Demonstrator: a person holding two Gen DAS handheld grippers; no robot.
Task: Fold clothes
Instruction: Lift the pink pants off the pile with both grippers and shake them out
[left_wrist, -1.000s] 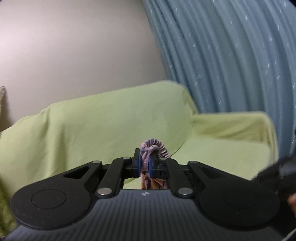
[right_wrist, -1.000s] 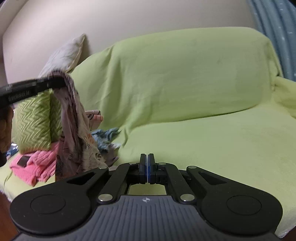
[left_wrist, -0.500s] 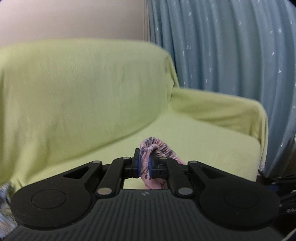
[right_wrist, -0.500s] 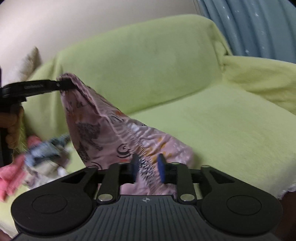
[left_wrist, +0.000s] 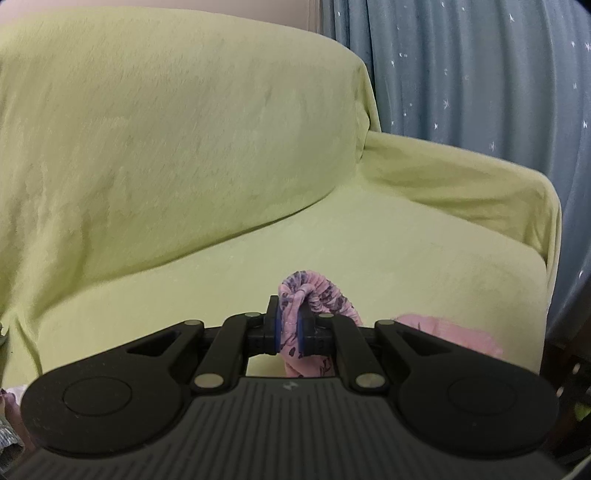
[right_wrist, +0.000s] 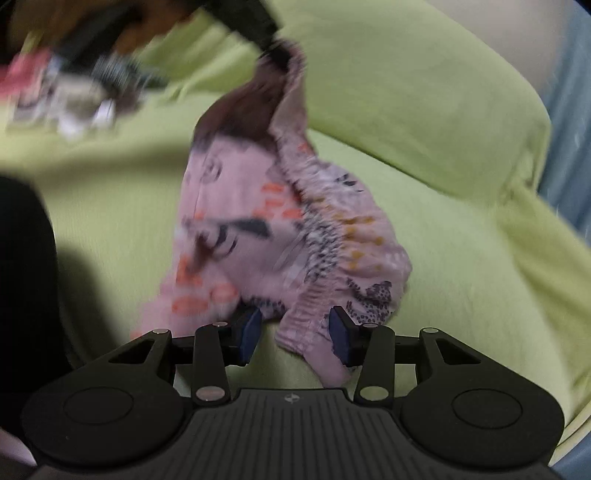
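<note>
Pinching a gathered corner of the soft pink patterned cotton garment (left_wrist: 317, 295), my left tool (left_wrist: 289, 330) holds it clamped above the green-covered sofa seat (left_wrist: 221, 273). My right tool (right_wrist: 295, 334) is opening, the ruffled elastic hem lying between its jaws, unpressed. Light, limp fabric; I judge the elastic band the surest hold. No containers show.

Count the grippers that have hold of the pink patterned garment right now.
1. The left gripper is shut on the garment's gathered band. The right gripper has its jaws opening, with a fold of the garment between them but not clamped.
</note>
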